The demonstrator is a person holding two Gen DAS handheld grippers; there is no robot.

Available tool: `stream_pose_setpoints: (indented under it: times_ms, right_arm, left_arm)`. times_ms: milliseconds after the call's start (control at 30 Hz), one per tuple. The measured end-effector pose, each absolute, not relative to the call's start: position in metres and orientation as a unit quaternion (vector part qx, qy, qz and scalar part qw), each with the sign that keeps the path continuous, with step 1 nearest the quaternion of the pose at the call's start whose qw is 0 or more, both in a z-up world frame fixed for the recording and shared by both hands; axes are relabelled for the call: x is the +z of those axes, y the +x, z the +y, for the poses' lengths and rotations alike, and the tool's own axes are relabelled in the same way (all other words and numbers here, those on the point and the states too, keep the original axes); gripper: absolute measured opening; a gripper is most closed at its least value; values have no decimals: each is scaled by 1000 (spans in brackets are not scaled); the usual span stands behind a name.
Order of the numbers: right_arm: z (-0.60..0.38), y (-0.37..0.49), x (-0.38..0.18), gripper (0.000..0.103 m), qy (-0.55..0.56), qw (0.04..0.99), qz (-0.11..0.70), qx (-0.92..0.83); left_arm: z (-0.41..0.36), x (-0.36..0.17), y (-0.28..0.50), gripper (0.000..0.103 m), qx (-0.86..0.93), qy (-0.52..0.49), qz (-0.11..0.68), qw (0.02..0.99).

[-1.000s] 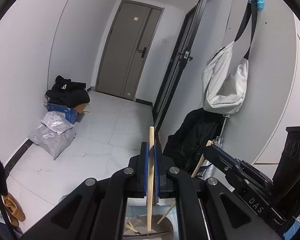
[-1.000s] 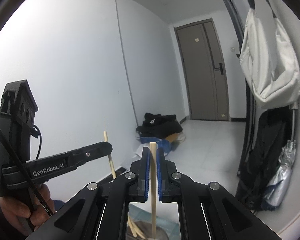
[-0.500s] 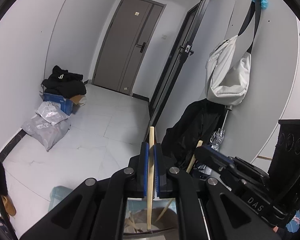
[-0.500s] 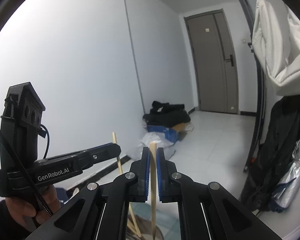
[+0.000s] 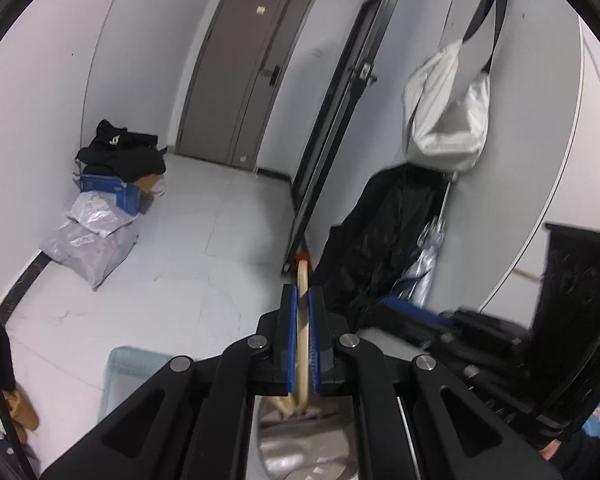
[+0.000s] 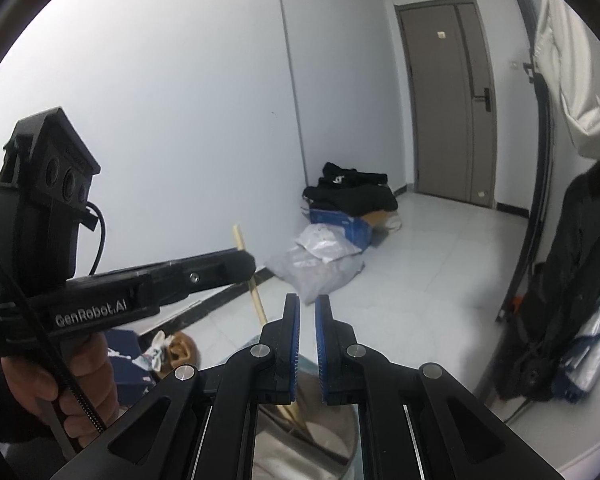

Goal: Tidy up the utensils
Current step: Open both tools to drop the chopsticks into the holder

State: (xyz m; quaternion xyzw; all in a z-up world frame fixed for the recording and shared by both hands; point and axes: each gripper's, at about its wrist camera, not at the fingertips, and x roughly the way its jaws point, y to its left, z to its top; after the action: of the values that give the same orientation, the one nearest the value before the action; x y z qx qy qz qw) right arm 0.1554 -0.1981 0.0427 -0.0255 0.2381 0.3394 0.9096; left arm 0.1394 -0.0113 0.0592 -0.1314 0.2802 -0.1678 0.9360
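"GenRobot.AI"-marked left claw [image 6: 244, 266] clamps a chopstick [image 5: 302, 320]; right claw [image 6: 305, 322] apart, empty.

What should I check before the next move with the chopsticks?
1. Left gripper clamped on its chopstick: ok.
2. Right gripper jaws apart, nothing between them: ok.
3. Held chopstick points down into the metal holder: ok.
4. Its lower tip resting on the holder's bottom: cannot tell, hidden.
5. The two grippers apart from each other: ok.
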Motion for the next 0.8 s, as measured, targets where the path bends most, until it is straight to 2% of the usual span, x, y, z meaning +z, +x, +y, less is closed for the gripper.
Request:
stream_pose_setpoints:
  times_ms: [33,133,167,200,267,400,433,533,633,700,800]
  right_arm:
    - [-199,154,42,8,-24,911,239,334]
    - [-208,145,40,12,-12,917,245,314]
    - [-212,143,39,18,-6,919,249,305]
    - [-217,140,37,21,4,921,253,297]
    - [-227,132,34,22,25,921,260,288]
    - [-235,115,33,28,28,926,266,266]
    - [-237,111,34,34,30,927,265,262]
    - [-241,97,38,48,36,931,261,254]
    - [-239,81,41,56,39,934,253,250]
    - [-239,68,43,62,39,936,248,246]
    - [-238,51,46,69,40,940,239,240]
  left_arm:
    - [-11,57,138,3,-166,-129,287,935]
    - [-7,53,137,20,-165,-131,311,927]
    - [-6,53,134,33,-165,-132,314,926]
    - [-5,55,130,45,-166,-132,313,926]
    - [-3,59,121,57,-164,-131,308,928]
    - [-1,65,104,62,-142,-126,302,934]
    - [-1,66,101,63,-135,-123,301,936]
    - [-2,71,85,74,-91,-105,294,946]
    - [1,71,74,77,-77,-107,287,949]
    - [3,72,65,86,-57,-109,285,950]
    - [3,74,56,86,-36,-103,281,954]
